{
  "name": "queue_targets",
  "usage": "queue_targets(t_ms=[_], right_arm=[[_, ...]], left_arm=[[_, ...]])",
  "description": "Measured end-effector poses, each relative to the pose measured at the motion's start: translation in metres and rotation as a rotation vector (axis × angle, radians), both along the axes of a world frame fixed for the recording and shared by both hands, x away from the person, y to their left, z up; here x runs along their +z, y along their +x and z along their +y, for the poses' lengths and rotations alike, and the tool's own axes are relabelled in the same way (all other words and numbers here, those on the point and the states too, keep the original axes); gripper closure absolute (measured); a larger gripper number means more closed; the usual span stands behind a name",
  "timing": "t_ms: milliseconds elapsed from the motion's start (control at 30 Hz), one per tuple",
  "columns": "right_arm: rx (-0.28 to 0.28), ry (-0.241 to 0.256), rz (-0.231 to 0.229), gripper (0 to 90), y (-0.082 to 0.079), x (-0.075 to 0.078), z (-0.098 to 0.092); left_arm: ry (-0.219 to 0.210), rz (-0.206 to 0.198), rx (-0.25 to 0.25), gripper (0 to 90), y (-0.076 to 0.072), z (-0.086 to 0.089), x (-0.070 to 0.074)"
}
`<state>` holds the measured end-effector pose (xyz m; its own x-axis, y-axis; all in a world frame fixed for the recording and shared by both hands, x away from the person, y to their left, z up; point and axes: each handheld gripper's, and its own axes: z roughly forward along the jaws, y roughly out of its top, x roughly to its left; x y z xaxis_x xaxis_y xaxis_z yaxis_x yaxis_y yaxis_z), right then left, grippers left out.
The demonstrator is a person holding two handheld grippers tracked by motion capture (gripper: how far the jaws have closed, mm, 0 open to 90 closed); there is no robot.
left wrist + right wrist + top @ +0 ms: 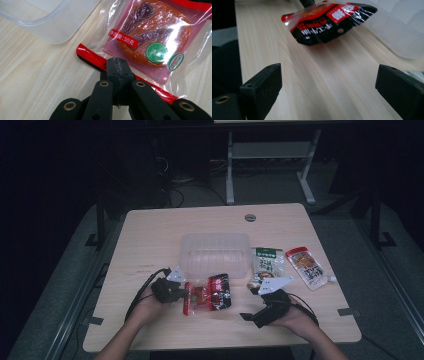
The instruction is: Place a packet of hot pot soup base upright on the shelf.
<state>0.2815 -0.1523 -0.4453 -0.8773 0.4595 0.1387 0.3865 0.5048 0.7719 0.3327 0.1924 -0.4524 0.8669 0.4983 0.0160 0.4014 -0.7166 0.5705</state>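
Bare table [150, 245] lies left of the clear container [215, 254]; two packets [268, 265] crowd its right.

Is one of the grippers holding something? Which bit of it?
Yes. The left gripper is shut on the red snack packet, pinching its red sealed edge. The right gripper is open, holding nothing.

The red snack packet [150, 45] bears a red label reading "净含量:50克".

A pale wooden table [150, 235] stands on grey floor [280, 185]; beyond it, white desk legs [230, 170] and cables in a dark, dim room.
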Motion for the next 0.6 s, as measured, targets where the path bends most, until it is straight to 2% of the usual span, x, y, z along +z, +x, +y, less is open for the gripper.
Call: queue_targets(t_ms=[233, 433, 600], right_arm=[[0.004, 0.03, 0.033, 6.5, 0.011, 0.001, 0.018], [-0.013, 0.073, 0.066, 6.4, 0.03, 0.004, 0.029], [-0.023, 0.071, 0.109, 5.9, 0.039, 0.0, 0.038]], left_arm=[[-0.002, 0.001, 0.008, 89.6, 0.0, 0.0, 0.0], [0.005, 0.0, 0.015, 89.6, -0.002, -0.002, 0.0], [0.003, 0.001, 0.022, 89.6, -0.002, -0.002, 0.0]])
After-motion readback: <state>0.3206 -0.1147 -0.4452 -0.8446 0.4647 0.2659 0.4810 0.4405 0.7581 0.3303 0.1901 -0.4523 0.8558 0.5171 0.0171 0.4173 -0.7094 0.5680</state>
